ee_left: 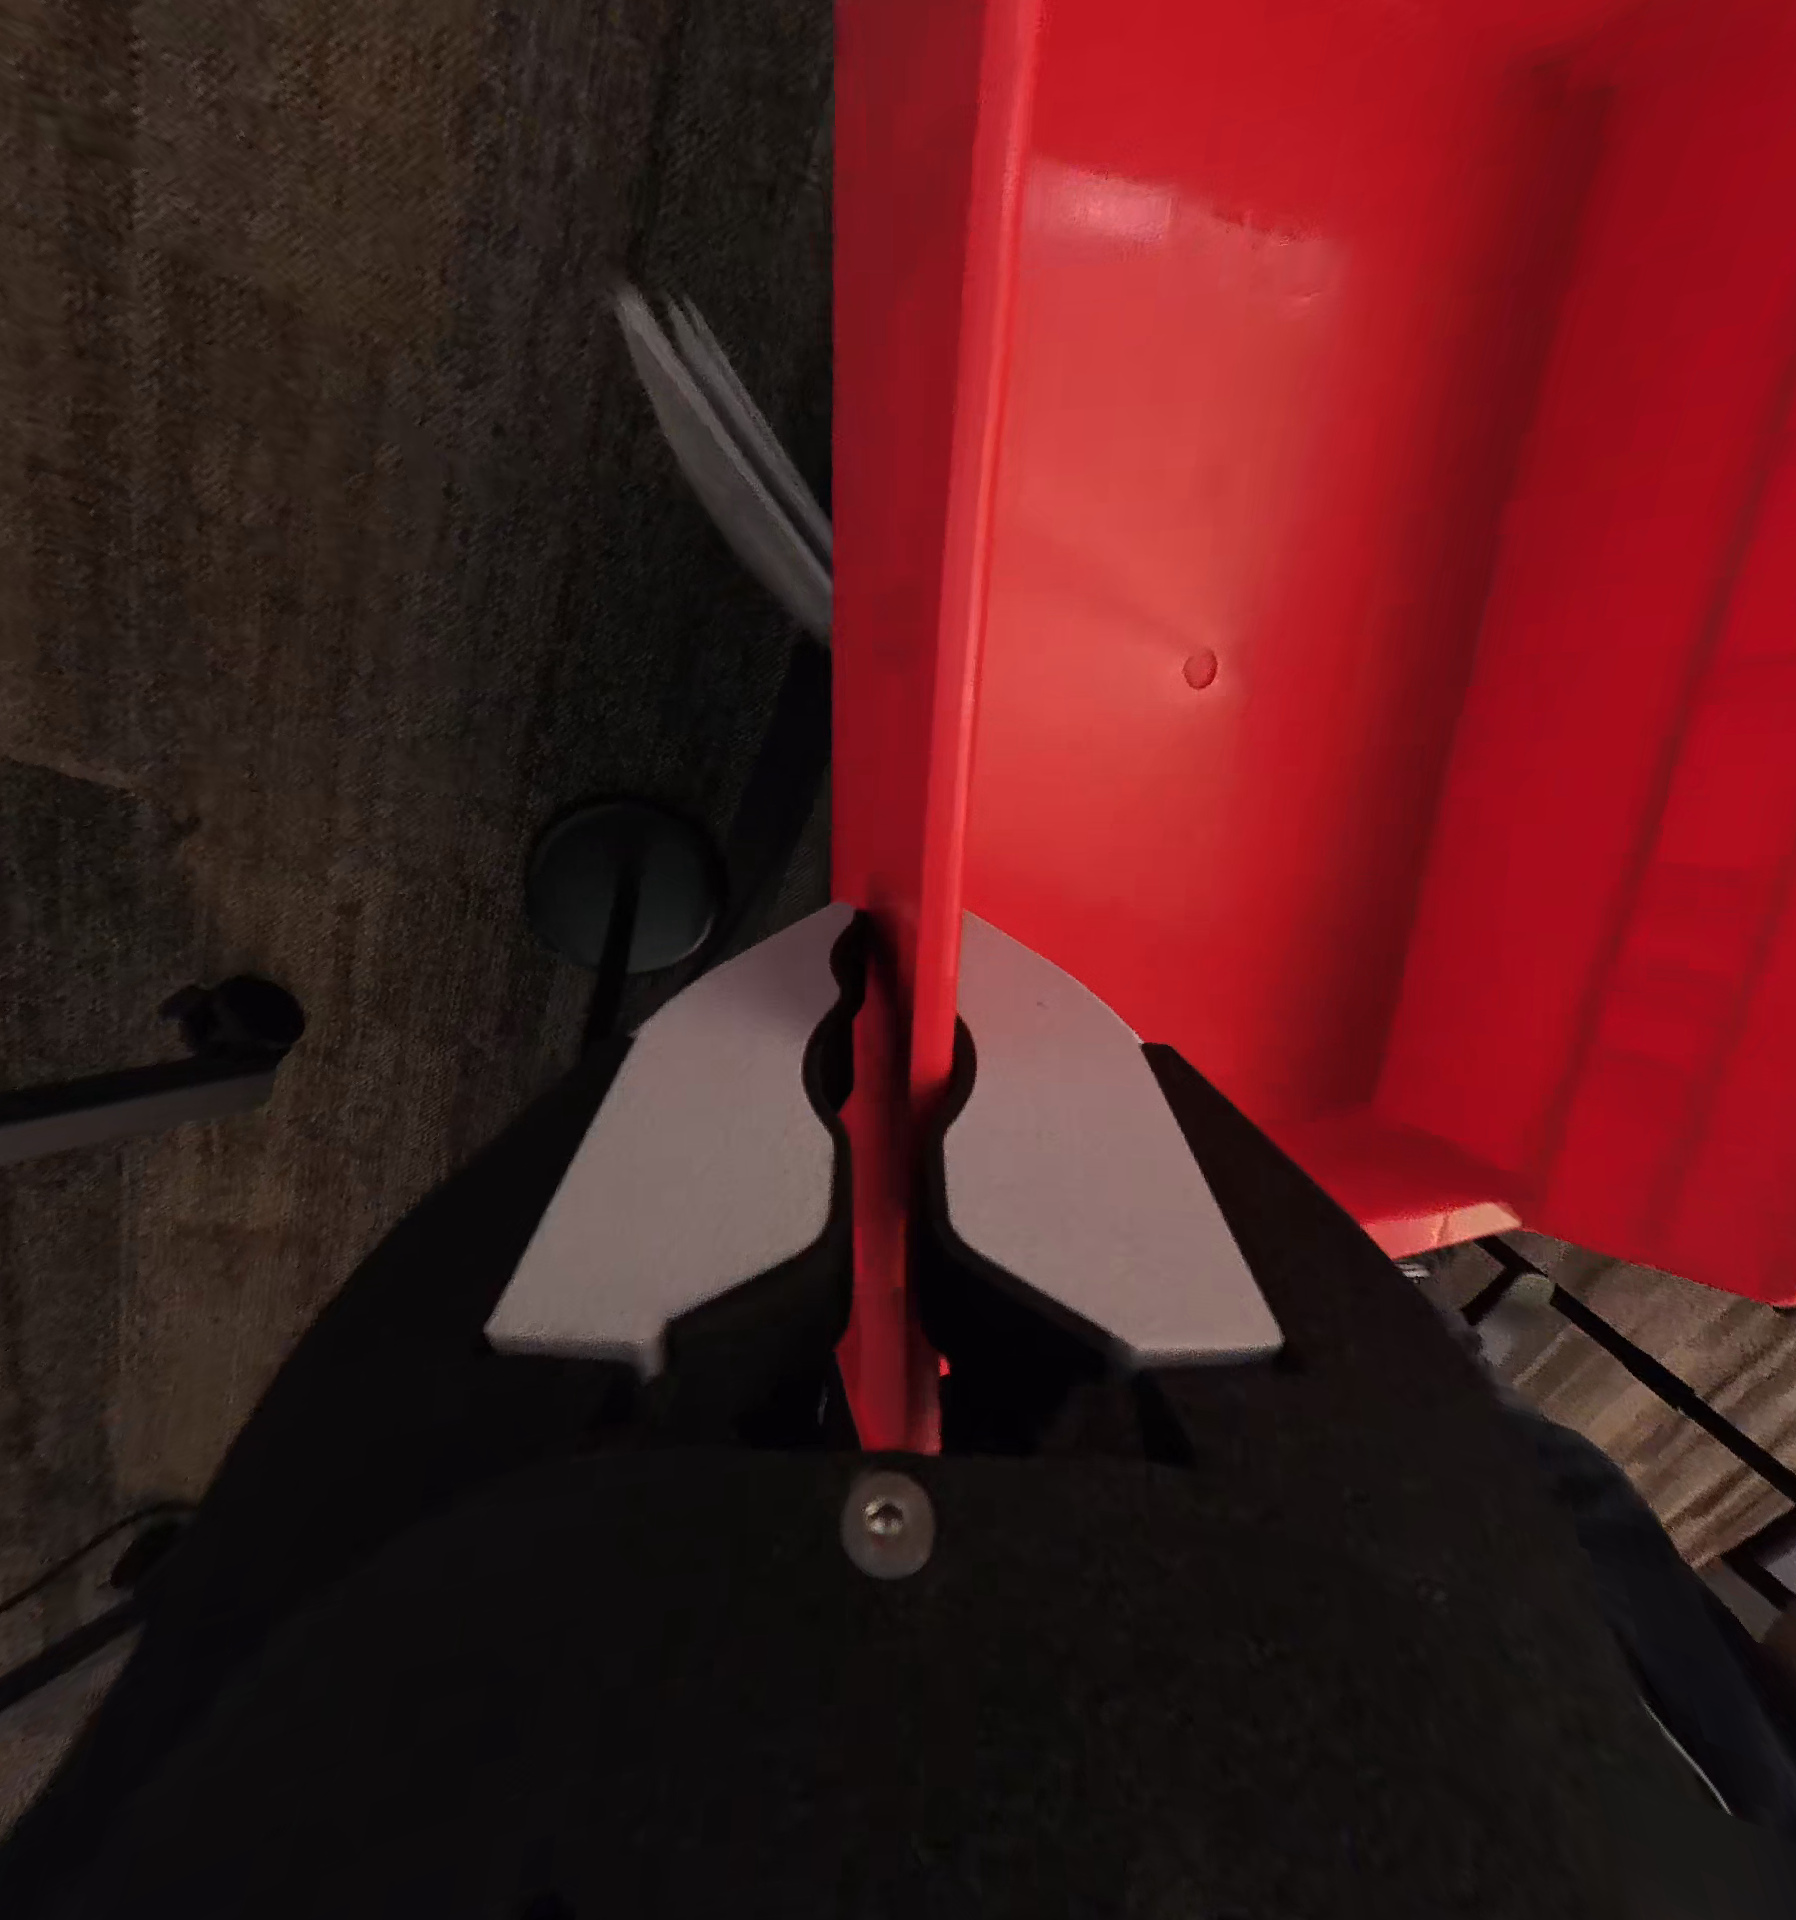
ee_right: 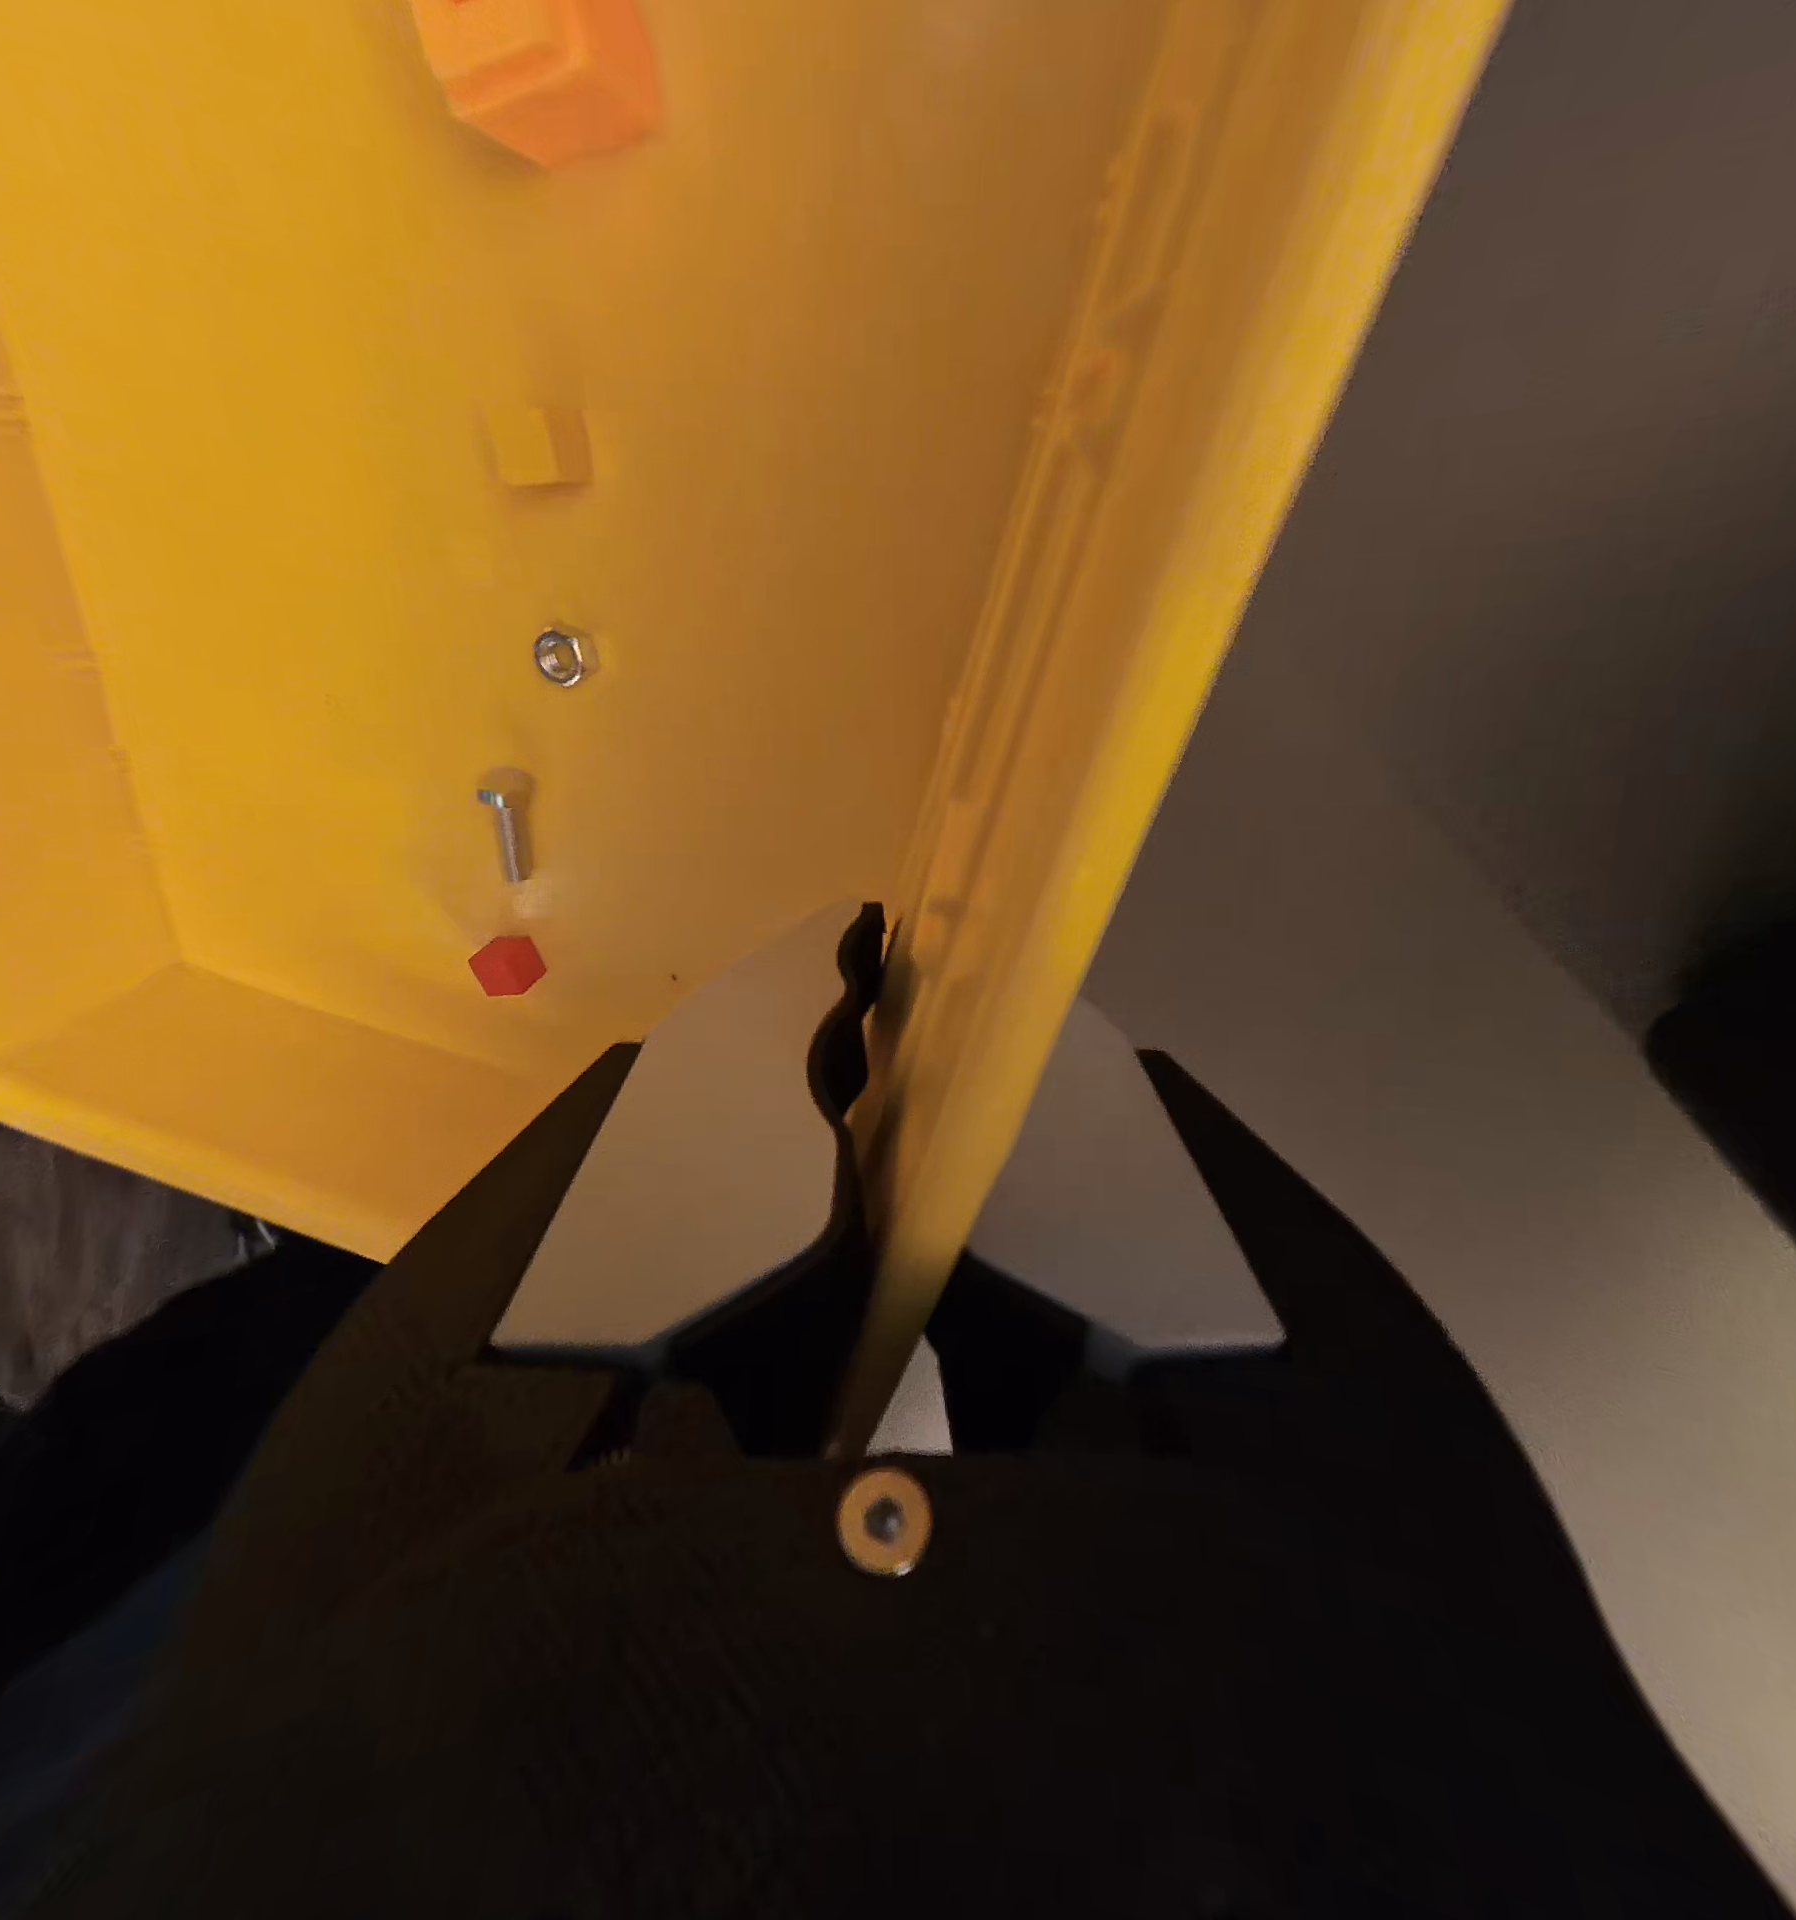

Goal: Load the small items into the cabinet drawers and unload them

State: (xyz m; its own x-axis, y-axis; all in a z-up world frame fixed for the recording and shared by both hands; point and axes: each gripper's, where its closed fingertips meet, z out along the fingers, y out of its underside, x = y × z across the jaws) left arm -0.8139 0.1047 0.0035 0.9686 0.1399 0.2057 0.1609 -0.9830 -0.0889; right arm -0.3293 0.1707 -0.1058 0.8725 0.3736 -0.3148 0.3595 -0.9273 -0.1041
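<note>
While the left gripper point(ee_left: 899, 1039) is clamped on the side wall of a red drawer point(ee_left: 1289, 623), the right gripper point(ee_right: 889, 1049) is clamped on the side wall of a yellow drawer point(ee_right: 302, 468). Each wall runs edge-on between the two pale fingers and continues back toward the black gripper body.

Left wrist view: the red drawer fills the right half of the view, with its open inside facing the camera. No items show in the visible part of its floor; only a small round moulding mark sits near the middle. To the left of the drawer lies dark, brownish carpet point(ee_left: 250, 520). A round dark disc point(ee_left: 624, 883) rests on it just beside the gripper's left finger. A pale, blurred strip point(ee_left: 728, 447) slants in behind the drawer wall; what it is cannot be told.

Right wrist view: the yellow drawer fills the left and centre of the view. Its floor carries a line of small items, well apart from one another:
- an orange block point(ee_right: 551, 73) at the top edge of the view;
- a small yellow cube point(ee_right: 535, 447) below it;
- a metal nut point(ee_right: 565, 657);
- a metal bolt point(ee_right: 507, 821);
- a small red cube point(ee_right: 506, 964), nearest the gripper's left finger.

To the right of the drawer wall a grey surface point(ee_right: 1600, 416) shows, with a paler band point(ee_right: 1393, 1143) lower down.
</note>
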